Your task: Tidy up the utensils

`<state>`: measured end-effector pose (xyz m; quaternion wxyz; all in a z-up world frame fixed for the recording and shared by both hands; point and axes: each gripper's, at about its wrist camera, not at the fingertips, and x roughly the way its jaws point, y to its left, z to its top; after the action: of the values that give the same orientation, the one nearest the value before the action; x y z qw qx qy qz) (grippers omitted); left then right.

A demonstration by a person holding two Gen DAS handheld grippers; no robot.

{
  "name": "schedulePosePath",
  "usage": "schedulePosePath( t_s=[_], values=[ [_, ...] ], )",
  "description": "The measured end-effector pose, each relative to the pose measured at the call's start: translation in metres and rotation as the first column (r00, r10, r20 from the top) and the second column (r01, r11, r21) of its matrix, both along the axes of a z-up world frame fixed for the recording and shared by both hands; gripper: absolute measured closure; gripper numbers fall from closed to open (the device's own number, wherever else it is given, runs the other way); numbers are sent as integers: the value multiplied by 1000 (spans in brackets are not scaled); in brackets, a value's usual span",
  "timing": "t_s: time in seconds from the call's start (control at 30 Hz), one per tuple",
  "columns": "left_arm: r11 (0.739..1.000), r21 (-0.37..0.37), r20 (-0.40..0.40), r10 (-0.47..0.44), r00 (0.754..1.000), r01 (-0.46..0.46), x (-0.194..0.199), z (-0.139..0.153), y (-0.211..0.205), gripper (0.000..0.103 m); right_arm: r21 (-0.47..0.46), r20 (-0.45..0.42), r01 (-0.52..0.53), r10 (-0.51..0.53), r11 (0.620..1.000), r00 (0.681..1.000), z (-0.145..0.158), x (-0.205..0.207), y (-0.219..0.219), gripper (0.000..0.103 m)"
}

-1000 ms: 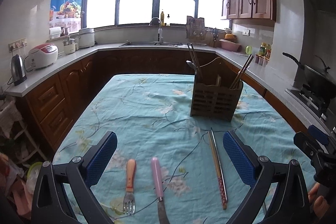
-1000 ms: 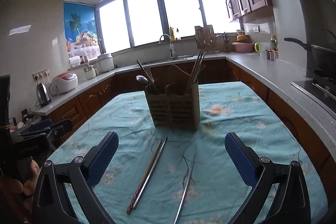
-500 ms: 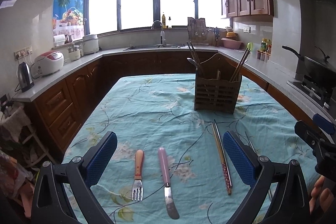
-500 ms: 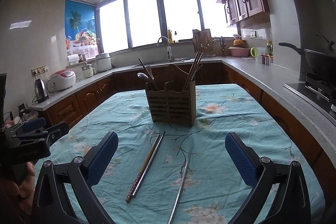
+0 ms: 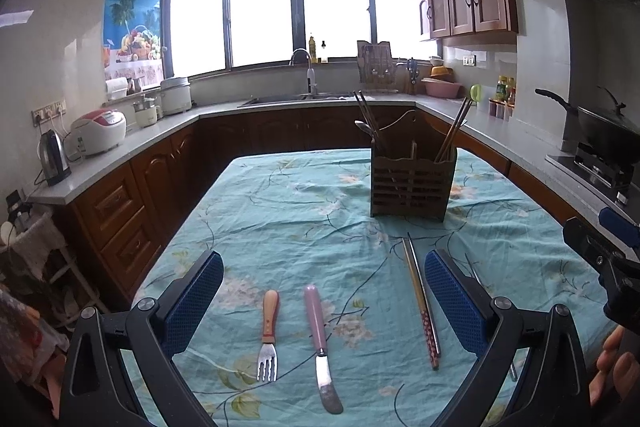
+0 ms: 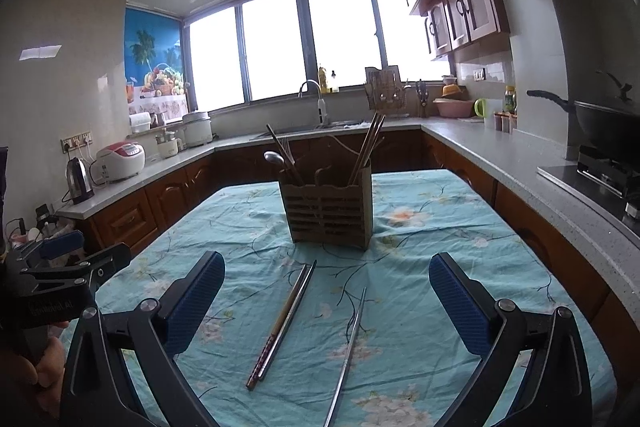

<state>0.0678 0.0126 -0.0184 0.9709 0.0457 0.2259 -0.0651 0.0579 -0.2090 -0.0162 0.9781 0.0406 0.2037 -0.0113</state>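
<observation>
Your utensil holder (image 6: 326,213) contains chopsticks (image 6: 366,147) and a spoon (image 6: 276,159); floral tablecloth (image 6: 420,287) beneath; both your grippers (image 5: 320,297) (image 6: 326,301) gape wide, empty.

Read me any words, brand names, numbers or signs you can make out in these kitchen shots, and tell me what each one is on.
None can be read.
Left gripper: a line of pale lettering on its black body, too blurred to read.
Poster: palm trees and fruit, no legible words.
Condiment bottles: labels too small to read.
Rice cooker: no readable marking.

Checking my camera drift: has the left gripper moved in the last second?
Yes. The left gripper backed away from the wooden utensil holder; more tablecloth shows between them.
</observation>
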Motion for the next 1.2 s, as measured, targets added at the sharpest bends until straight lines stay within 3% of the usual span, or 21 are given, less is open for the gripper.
schedulePosePath(
  t_s=[1.2],
  values=[
    [1000, -11, -1, 8, 1000, -8, 2, -2, 4, 1, -3, 4, -16, 16, 1000, 1000, 4, -2, 9, 0]
  ],
)
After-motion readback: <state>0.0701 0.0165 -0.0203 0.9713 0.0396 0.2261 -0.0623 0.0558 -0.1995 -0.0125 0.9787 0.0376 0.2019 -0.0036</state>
